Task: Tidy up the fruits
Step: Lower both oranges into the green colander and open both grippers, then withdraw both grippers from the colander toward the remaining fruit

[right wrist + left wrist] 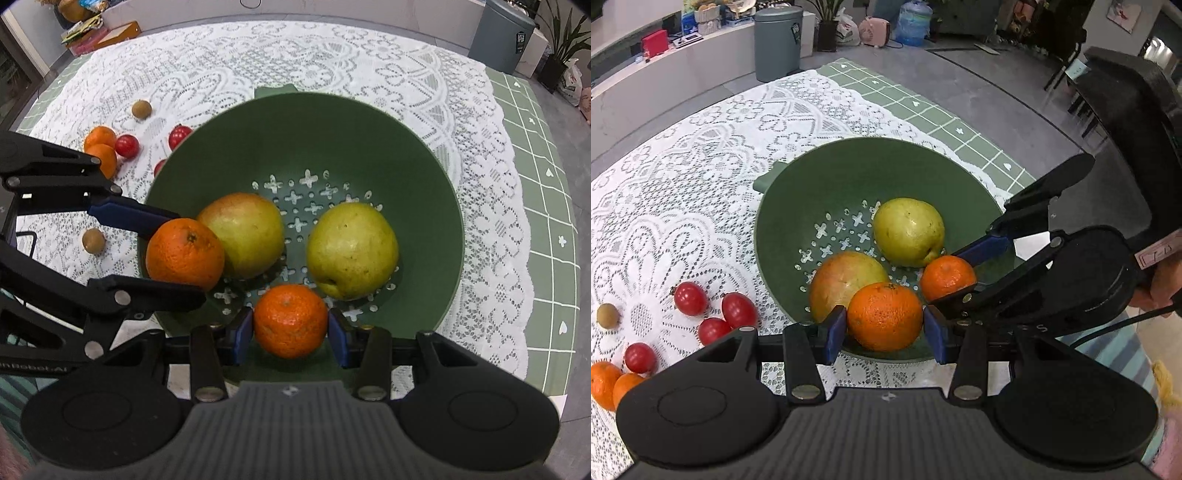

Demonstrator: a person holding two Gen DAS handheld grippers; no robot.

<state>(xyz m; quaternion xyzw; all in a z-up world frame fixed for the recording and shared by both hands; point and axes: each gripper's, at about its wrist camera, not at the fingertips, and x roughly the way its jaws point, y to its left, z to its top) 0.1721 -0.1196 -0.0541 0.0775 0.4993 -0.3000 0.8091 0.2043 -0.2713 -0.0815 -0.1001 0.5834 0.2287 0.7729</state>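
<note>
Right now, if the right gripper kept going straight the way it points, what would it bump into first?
The right gripper already clamps a mandarin. Straight ahead lies the colander floor's open gap between the reddish apple and the yellow pear; the floor probably comes first, though depth is unclear.

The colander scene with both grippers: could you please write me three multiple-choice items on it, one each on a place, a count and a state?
1. Where is the pear?
A. on the lace cloth
B. in the colander
C. in the left gripper

2. How many oranges lie out on the cloth, outside the colander?
A. none
B. two
C. five

3. What is the right gripper doing?
A. holding an orange
B. gaping over a tomato
C. gripping the colander's rim

Answers:
1 B, it sits on the perforated bottom.
2 B, a pair lies beside the tomatoes.
3 A, its blue fingers press both sides of the fruit.
</note>
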